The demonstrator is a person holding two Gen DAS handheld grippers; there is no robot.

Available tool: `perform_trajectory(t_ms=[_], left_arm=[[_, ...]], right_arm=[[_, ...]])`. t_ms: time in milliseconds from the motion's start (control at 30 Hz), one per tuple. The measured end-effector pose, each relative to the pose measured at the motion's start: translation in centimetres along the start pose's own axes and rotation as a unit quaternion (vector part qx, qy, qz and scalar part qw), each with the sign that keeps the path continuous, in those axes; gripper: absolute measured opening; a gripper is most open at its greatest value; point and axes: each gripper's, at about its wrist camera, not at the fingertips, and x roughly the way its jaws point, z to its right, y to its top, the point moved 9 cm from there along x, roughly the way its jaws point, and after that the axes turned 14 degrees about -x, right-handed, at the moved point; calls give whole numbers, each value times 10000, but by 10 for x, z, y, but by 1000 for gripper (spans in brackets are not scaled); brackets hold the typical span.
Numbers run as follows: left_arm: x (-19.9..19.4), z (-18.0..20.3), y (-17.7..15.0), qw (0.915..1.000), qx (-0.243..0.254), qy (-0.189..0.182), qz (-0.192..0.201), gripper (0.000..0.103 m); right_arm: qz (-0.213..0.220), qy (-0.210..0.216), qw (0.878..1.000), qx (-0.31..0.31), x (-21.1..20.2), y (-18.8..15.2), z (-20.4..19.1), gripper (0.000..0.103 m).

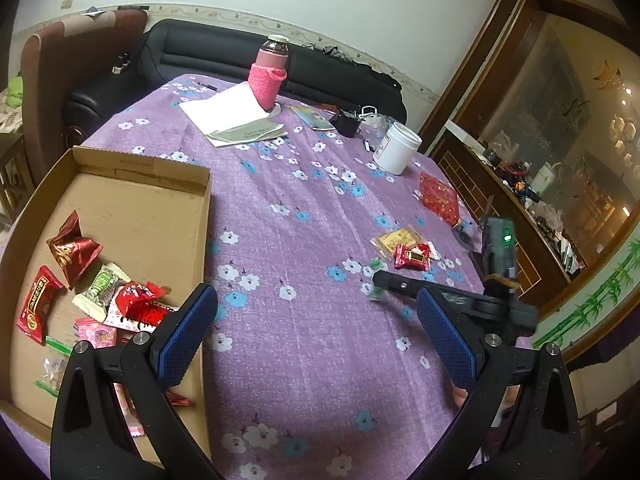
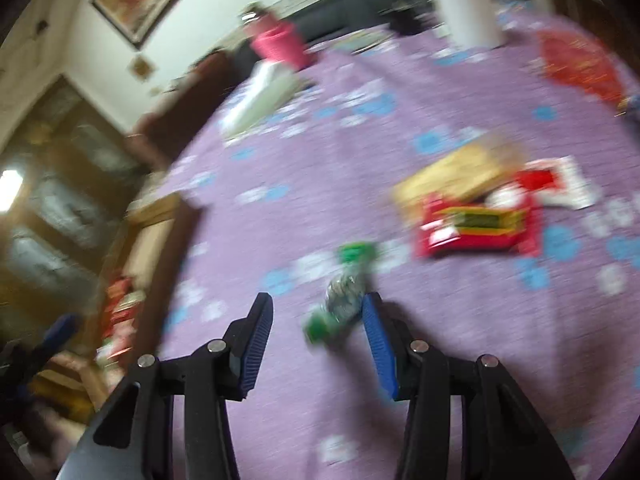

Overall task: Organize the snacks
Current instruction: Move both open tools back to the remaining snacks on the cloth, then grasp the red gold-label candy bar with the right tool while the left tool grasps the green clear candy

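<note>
1. Presently, left gripper [image 1: 316, 336] held over the worktop [image 1: 304, 208], jaws wide apart, nothing between them; left finger overlapping the near right corner of the box [image 1: 132, 216].
2. Box: shallow cardboard tray at the worktop's left edge, holding several wrapped snacks, among them a dark red pack [image 1: 72, 250], a red pack [image 1: 38, 304], a green-and-white pack [image 1: 102, 288] and a pink pack [image 1: 96, 334]; a few more hidden under the left gripper.
3. Right gripper [image 2: 318, 328] low over the worktop, jaws parted. Green candy [image 2: 344, 292], twist-wrapped with green ends, lying on the cloth at the tip of the right finger, seemingly touching it; left finger apart from it. Not clamped. View blurred.
4. Same candy partly visible in the left view [image 1: 375, 280], beside a black fingertip of the right gripper.
5. Loose snacks on the cloth just beyond the candy: red bar [image 2: 476, 224], yellow pack [image 2: 452, 176] partly over it, white-and-red pack [image 2: 564, 184] behind.
6. Farther right: red bag [image 1: 440, 198] near the worktop edge.
7. Far side of the worktop: white jar [image 1: 396, 146], pink bottle [image 1: 270, 76], papers [image 1: 232, 114], small black item [image 1: 346, 122].
</note>
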Motion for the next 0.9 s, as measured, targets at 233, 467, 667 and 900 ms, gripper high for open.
perform_trajectory(t_ms=[233, 467, 667, 900], left_arm=[[2, 3, -4, 10000, 33, -54, -59, 100], [9, 12, -15, 9996, 154, -59, -227, 100], [11, 16, -15, 9993, 293, -33, -227, 100], [31, 28, -20, 9976, 585, 51, -366, 100]], right_arm=[[634, -1186, 9908, 157, -54, 27, 50, 50], [336, -1947, 9792, -453, -35, 40, 78, 58], [-118, -852, 9961, -183, -17, 20, 68, 58], [-161, -1390, 9875, -722, -12, 7, 50, 58]])
